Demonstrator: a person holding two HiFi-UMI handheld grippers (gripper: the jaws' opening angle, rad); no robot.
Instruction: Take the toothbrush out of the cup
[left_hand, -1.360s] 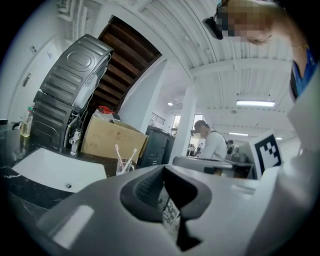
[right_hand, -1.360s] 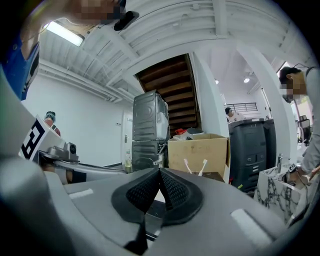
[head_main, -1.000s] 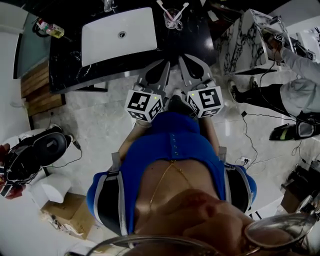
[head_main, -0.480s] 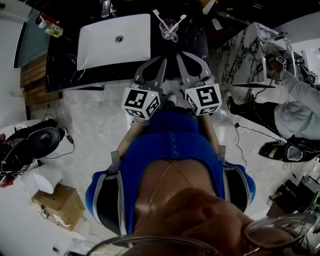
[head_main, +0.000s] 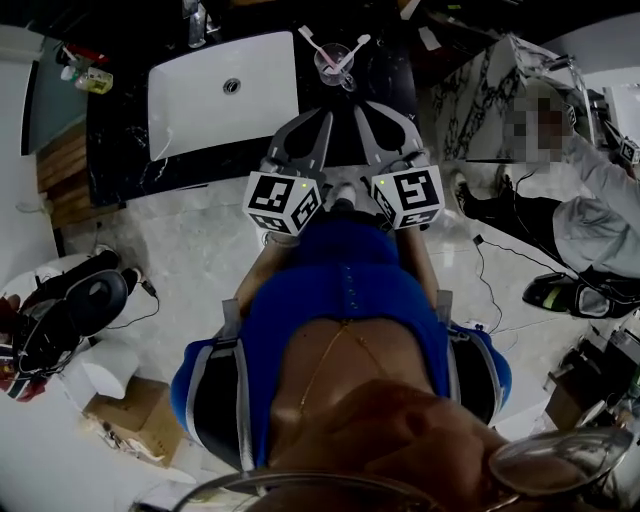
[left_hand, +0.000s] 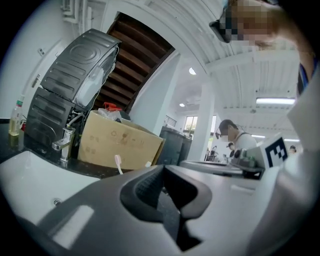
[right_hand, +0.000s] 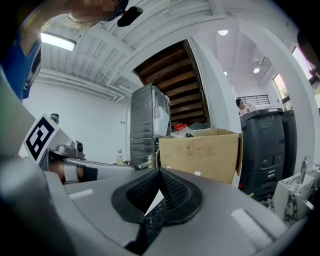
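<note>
A clear cup (head_main: 335, 62) holding two toothbrushes stands on the black counter (head_main: 130, 150), just right of the white basin (head_main: 222, 90). One toothbrush (head_main: 306, 39) leans left, the other (head_main: 356, 44) leans right. My left gripper (head_main: 323, 120) and right gripper (head_main: 364, 109) hover side by side over the counter's front edge, short of the cup, both shut and empty. In the left gripper view the shut jaws (left_hand: 164, 172) point over the basin, and a pink toothbrush head (left_hand: 118, 161) shows above them. The right gripper (right_hand: 160, 175) view shows closed pads with nothing between them.
A faucet (left_hand: 64, 145) and a cardboard box (left_hand: 120, 142) stand behind the basin. Bottles (head_main: 85, 78) sit at the counter's left end. A marble block (head_main: 490, 95) and a person (head_main: 595, 215) are to the right. Cables, a bag (head_main: 70, 315) and a box (head_main: 125, 415) lie on the floor.
The head view has shifted, so the counter, basin and cup sit lower and more to the left in the picture. Both grippers stay shut and side by side, a little nearer the cup.
</note>
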